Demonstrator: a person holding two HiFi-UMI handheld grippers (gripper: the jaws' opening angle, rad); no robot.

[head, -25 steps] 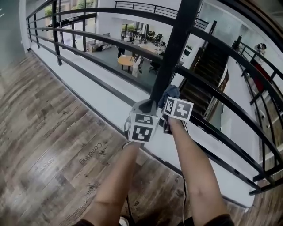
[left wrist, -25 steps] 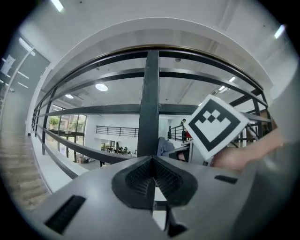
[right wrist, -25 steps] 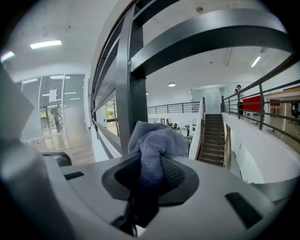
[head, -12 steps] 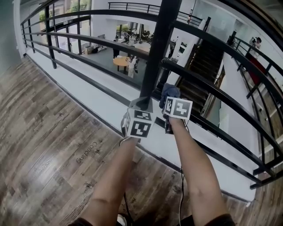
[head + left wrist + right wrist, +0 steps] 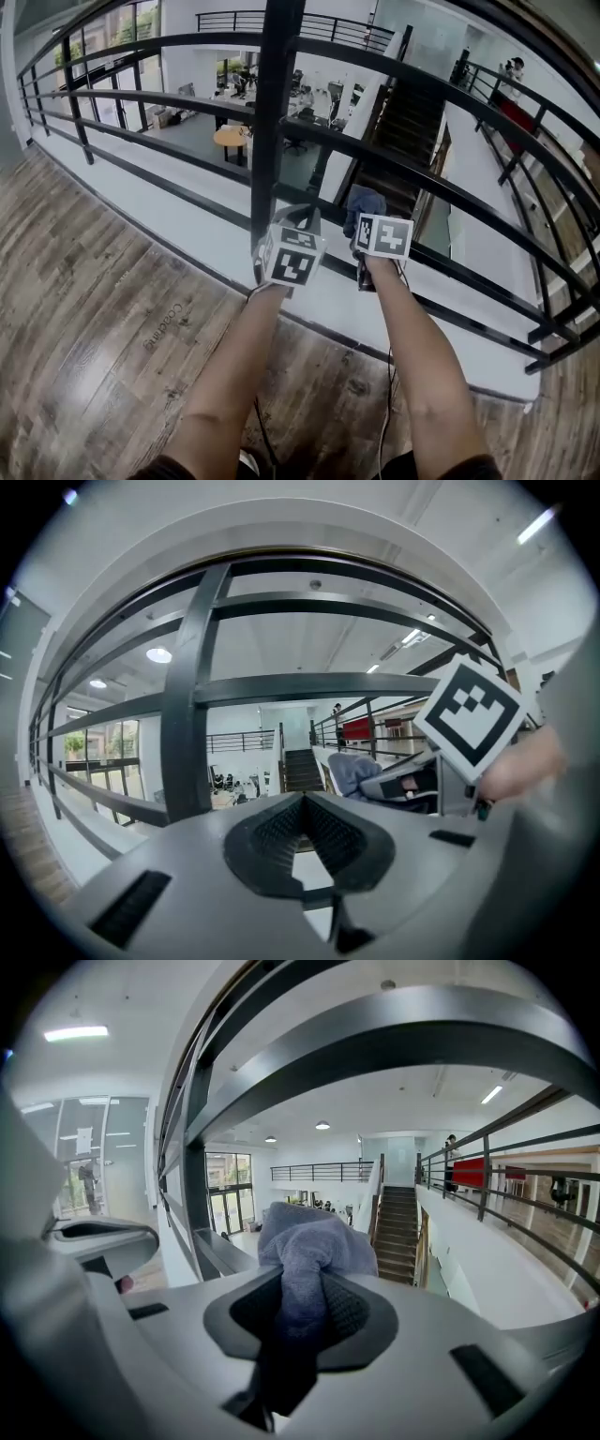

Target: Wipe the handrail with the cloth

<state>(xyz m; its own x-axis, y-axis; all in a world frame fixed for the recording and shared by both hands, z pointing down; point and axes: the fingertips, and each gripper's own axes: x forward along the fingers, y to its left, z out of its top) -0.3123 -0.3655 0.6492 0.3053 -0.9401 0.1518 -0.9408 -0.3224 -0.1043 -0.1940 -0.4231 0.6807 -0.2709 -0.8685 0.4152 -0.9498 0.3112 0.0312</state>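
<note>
The right tongs (image 5: 300,1314) were clamped on a bunched blue-grey cloth (image 5: 314,1237), held at 12 o'clock among the bars of the black handrail (image 5: 422,1030). The left tongs (image 5: 302,829) were closed on nothing beside the upright post (image 5: 272,122). The bunched cloth might have slipped free, or the bare tips scraped metal, if pressed hard. Whether the cloth touched a bar stayed unclear.

Bunched blue-grey cloth (image 5: 364,201) sits at the black handrail (image 5: 187,39), possibly touching.

Cloth (image 5: 364,201) in right gripper (image 5: 361,223), at handrail (image 5: 450,192), left gripper (image 5: 304,219) beside post (image 5: 277,112)
</note>
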